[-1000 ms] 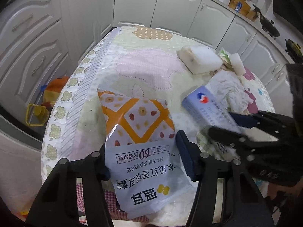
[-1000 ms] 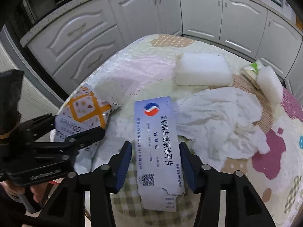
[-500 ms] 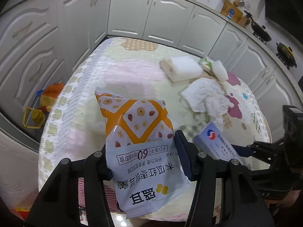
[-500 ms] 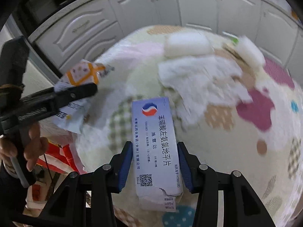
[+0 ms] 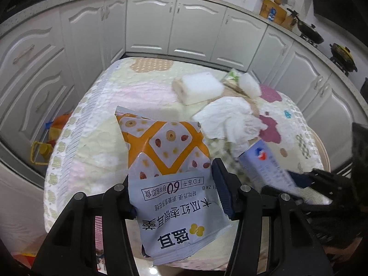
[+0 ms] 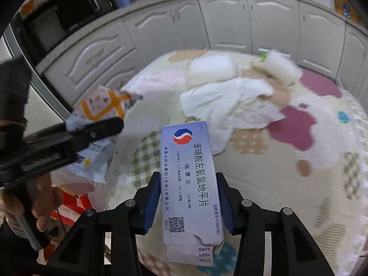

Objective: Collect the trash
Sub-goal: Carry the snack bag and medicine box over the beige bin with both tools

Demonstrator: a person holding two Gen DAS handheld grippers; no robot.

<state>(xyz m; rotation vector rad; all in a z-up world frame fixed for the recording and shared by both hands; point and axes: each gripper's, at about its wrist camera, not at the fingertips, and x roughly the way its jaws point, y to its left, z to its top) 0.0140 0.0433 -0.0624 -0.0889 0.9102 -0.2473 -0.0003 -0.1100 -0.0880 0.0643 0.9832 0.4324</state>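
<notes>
Left hand-held gripper (image 5: 172, 193) pinches the snack packet (image 5: 170, 168); right hand-held gripper (image 6: 187, 202) clamps the medicine box (image 6: 189, 184), probably lifted off the desk (image 6: 299, 184) for binning.

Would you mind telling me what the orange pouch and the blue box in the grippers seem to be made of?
Snack pouch: likely plastic film, slightly glossy, judging by its creases and crimped edge. Medicine box: thin printed cardboard, given the flat faces and torn flap at its near end.

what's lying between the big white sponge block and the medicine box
A crumpled white cloth lies between the sponge block and the medicine box, clearest in the right wrist view.
</notes>
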